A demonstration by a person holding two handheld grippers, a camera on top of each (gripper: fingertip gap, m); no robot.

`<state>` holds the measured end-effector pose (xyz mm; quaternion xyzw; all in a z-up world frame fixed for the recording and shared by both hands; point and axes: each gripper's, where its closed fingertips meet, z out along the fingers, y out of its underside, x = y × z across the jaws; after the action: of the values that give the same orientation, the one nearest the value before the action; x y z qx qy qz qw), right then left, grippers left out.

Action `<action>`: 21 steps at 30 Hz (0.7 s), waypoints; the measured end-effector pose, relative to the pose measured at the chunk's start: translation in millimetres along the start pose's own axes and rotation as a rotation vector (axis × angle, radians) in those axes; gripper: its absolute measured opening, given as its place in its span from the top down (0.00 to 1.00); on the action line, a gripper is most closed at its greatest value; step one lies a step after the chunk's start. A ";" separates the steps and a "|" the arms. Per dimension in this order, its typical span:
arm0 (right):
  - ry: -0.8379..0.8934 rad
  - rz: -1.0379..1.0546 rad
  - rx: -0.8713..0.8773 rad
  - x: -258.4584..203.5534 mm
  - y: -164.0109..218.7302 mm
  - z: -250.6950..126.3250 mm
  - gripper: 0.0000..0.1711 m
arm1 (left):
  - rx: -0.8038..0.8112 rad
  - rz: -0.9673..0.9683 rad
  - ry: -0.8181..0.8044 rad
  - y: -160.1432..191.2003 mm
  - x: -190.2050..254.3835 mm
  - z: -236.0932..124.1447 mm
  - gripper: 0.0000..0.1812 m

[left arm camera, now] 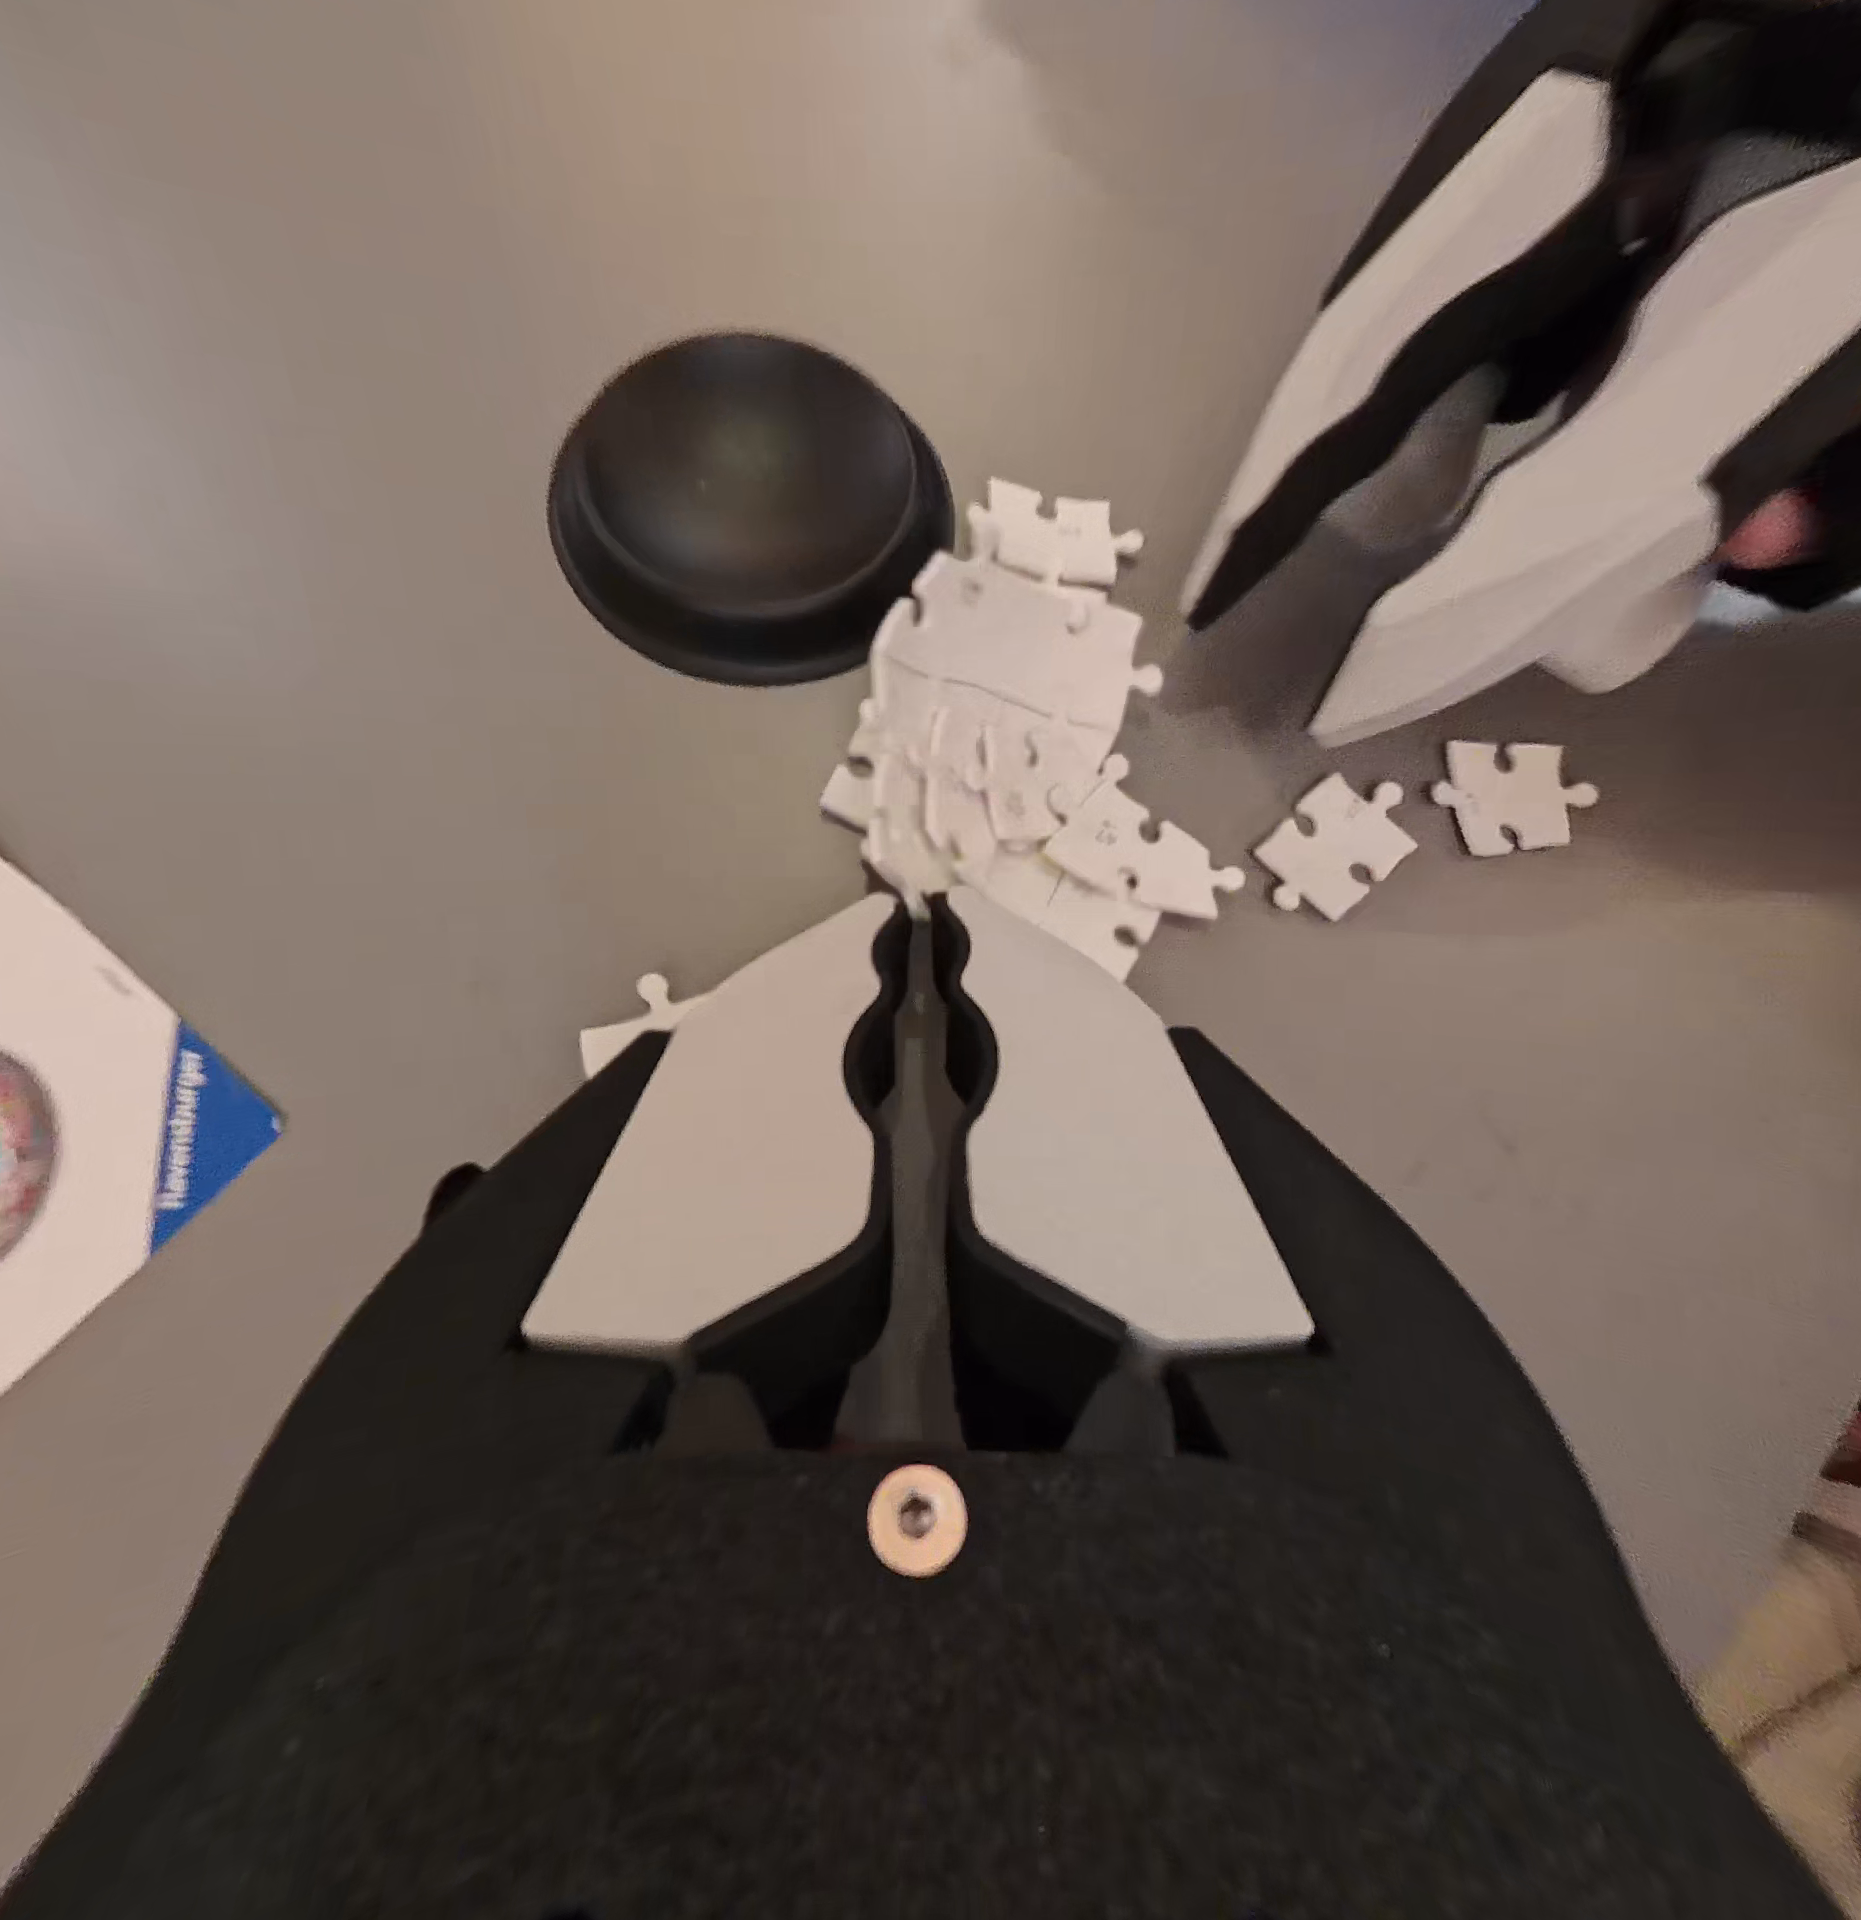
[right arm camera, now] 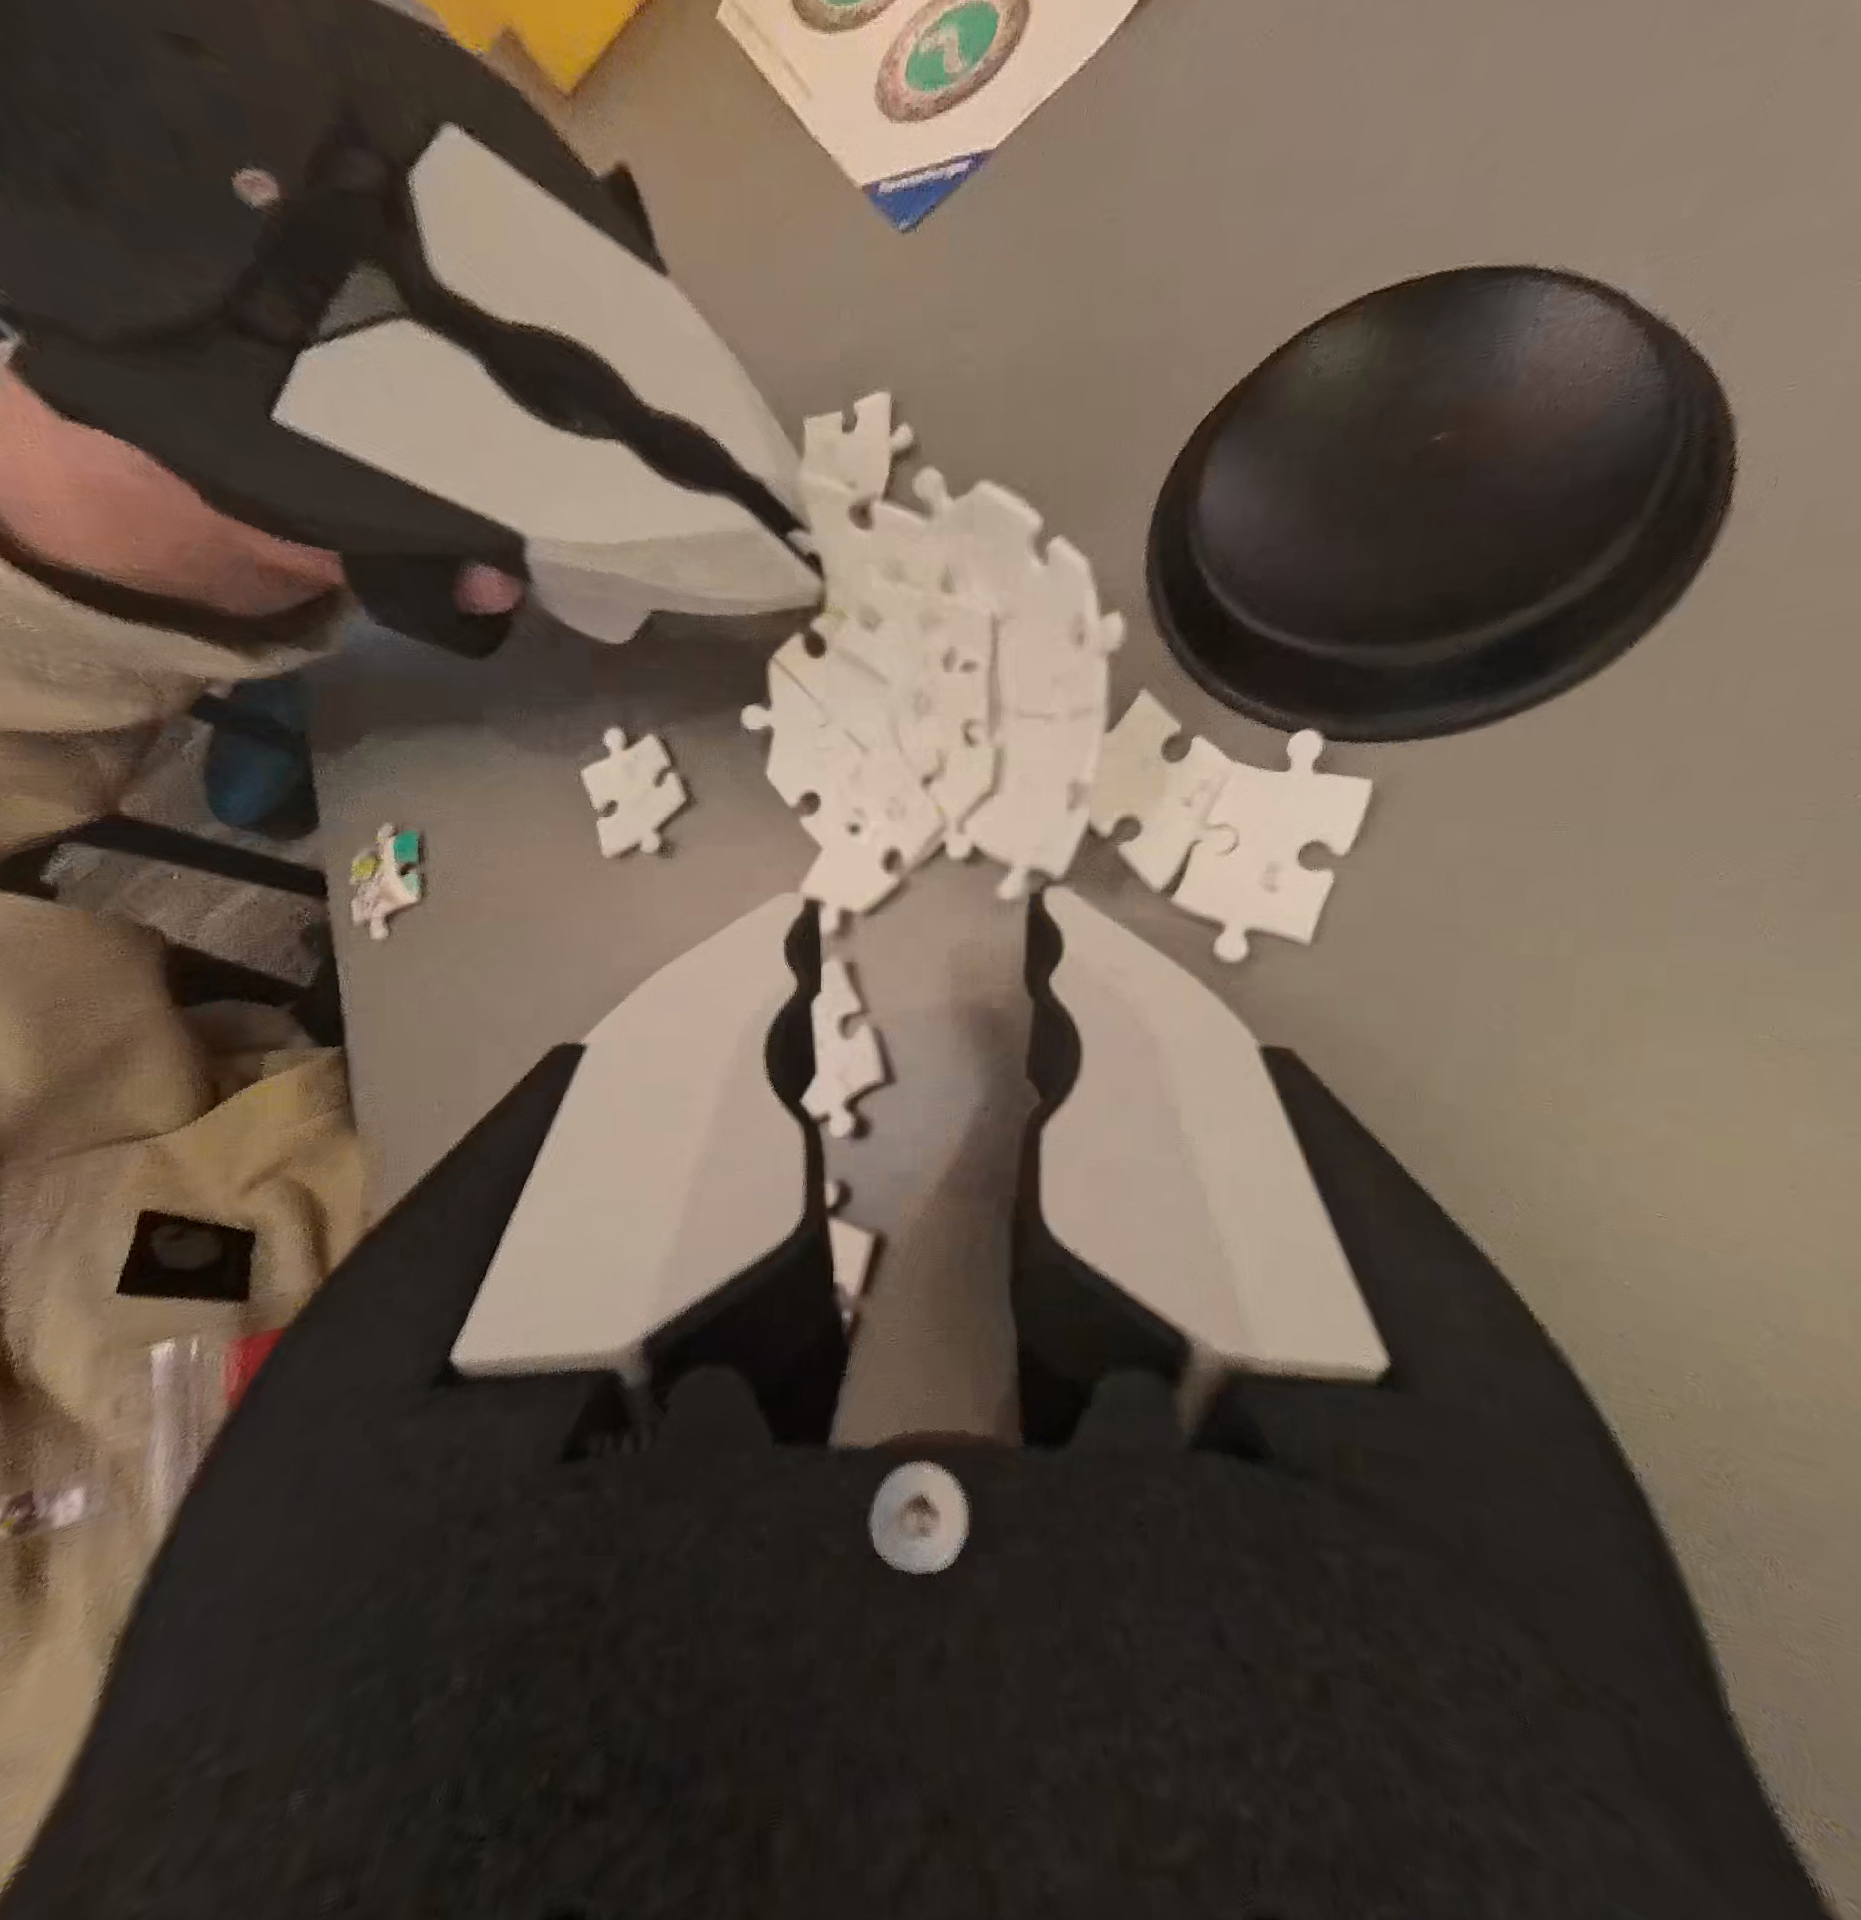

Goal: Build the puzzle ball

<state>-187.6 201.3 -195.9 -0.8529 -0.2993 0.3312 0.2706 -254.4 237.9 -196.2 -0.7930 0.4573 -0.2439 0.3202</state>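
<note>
White curved shell of joined pieces (right arm camera: 936,686), pinched at its rim by the closed left gripper (left arm camera: 918,914) mid-bench beside the black stand (left arm camera: 744,504); right gripper (right arm camera: 931,925) open, empty; loose pieces (left arm camera: 1336,847) unplaced, roughly half left.

I work over a plain grey tabletop (left arm camera: 282,520), matte and evenly lit, with soft shadows. At four o'clock of my left view, pale floor (left arm camera: 1809,1704) shows past its edge. At nine o'clock of my right view lies cream fabric (right arm camera: 95,1091).
</note>
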 end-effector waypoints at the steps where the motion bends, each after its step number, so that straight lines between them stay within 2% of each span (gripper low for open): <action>1: 0.004 0.015 0.033 4.3 -6.7 1.4 0.77 | 0.017 0.025 -0.007 -3.1 0.7 -1.6 0.99; 4: -0.026 0.049 0.126 16.3 -32.8 -3.9 0.78 | 0.054 0.061 0.022 -8.2 7.3 -3.9 0.99; 6: -0.086 -0.020 0.139 15.3 -42.2 -3.6 0.80 | 0.064 0.056 0.045 -9.5 9.1 -3.9 0.99; 8: -0.154 -0.068 0.006 10.3 -26.6 7.0 0.88 | 0.072 0.035 0.056 -12.2 8.2 -3.8 0.99; 9: -0.140 -0.084 -0.036 12.9 -20.7 10.5 0.98 | 0.076 0.032 0.066 -13.4 8.9 -4.1 0.99; 11: -0.124 -0.109 0.017 13.4 -25.6 11.3 0.99 | 0.085 0.043 0.052 -15.0 5.7 -4.8 0.99; 14: -0.200 -0.064 0.070 2.9 -31.9 3.9 0.99 | 0.159 0.045 0.091 -26.7 4.7 -15.1 0.99; 15: -0.239 -0.044 0.094 -1.9 -34.8 -1.4 0.99 | 0.187 0.044 0.133 -32.2 6.5 -20.0 0.96; 17: -0.342 -0.005 0.153 -16.0 -42.5 -13.6 0.99 | 0.186 0.027 0.256 -37.7 15.7 -26.7 0.76; 20: -0.316 -0.048 0.157 -23.9 -43.9 -16.4 0.99 | 0.170 0.039 0.407 -41.5 31.1 -30.5 0.69; 21: -0.280 -0.055 0.158 -24.4 -45.4 -15.0 0.99 | 0.148 0.050 0.434 -40.2 35.2 -28.6 0.71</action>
<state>-206.4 211.2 -146.6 -0.7661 -0.3303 0.4618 0.3013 -234.7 213.8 -144.2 -0.6848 0.5158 -0.4336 0.2776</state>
